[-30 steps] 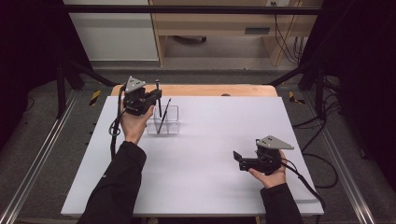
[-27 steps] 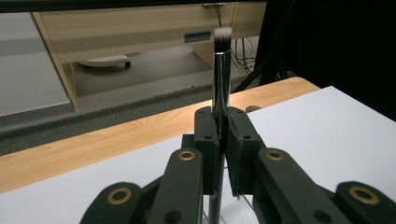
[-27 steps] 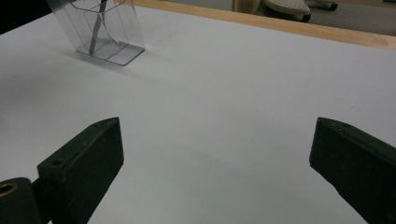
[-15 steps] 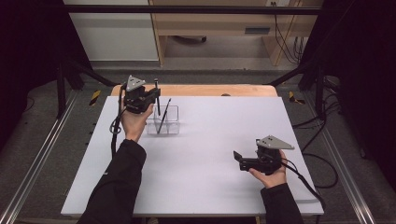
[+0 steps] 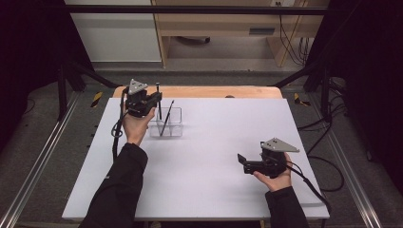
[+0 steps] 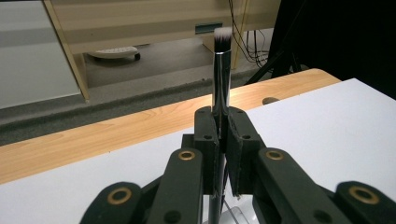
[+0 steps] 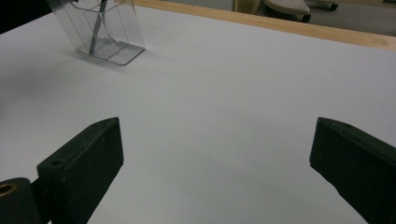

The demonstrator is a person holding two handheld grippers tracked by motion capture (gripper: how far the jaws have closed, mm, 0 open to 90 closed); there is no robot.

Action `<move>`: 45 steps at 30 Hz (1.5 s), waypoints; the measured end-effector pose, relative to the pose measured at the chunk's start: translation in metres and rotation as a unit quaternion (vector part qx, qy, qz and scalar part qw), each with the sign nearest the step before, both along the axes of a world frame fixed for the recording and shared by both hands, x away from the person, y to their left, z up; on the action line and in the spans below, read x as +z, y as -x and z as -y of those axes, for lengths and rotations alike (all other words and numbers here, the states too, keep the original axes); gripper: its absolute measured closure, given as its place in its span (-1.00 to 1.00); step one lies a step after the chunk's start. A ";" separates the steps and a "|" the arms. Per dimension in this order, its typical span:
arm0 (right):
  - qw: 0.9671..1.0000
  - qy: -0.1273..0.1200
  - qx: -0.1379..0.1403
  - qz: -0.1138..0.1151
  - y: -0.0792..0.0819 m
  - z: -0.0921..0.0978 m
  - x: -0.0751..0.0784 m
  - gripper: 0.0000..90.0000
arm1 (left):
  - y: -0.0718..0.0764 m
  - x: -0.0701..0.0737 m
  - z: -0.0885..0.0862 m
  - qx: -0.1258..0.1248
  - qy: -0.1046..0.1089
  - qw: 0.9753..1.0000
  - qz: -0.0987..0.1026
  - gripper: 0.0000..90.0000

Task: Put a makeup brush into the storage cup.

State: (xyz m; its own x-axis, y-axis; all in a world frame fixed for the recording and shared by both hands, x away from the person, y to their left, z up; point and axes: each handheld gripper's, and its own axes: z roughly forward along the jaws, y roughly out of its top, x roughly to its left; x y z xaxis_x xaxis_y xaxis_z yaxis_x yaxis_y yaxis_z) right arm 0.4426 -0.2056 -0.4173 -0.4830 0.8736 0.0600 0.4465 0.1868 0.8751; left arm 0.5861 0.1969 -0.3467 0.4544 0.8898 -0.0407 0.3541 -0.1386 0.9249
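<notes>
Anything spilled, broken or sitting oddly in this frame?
Nothing stands out. The clear holder stands upright with one brush leaning inside; the left gripper grips a second brush upright, and the right gripper is open.

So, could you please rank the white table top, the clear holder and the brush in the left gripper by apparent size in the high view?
1. white table top
2. clear holder
3. brush, thinnest; its height looks close to the holder's.
</notes>
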 end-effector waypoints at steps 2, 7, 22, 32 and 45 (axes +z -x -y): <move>1.000 0.000 0.000 0.000 0.000 0.000 0.000 -0.93 | 0.001 -0.001 0.000 -0.001 -0.004 1.000 0.000 0.85; 1.000 0.000 0.000 0.000 0.000 0.000 0.000 -0.93 | 0.002 -0.005 -0.001 -0.002 -0.006 1.000 -0.002 0.85; 1.000 0.000 0.000 0.002 0.000 0.000 0.000 -0.92 | 0.008 -0.023 -0.002 -0.006 -0.007 1.000 -0.007 0.85; 1.000 -0.001 0.001 0.001 0.000 0.000 0.000 -0.92 | 0.010 -0.032 -0.002 -0.006 -0.007 1.000 -0.011 0.85; 1.000 0.000 0.000 0.001 0.001 0.000 0.000 -0.92 | 0.011 -0.045 -0.003 -0.002 -0.012 1.000 -0.023 0.85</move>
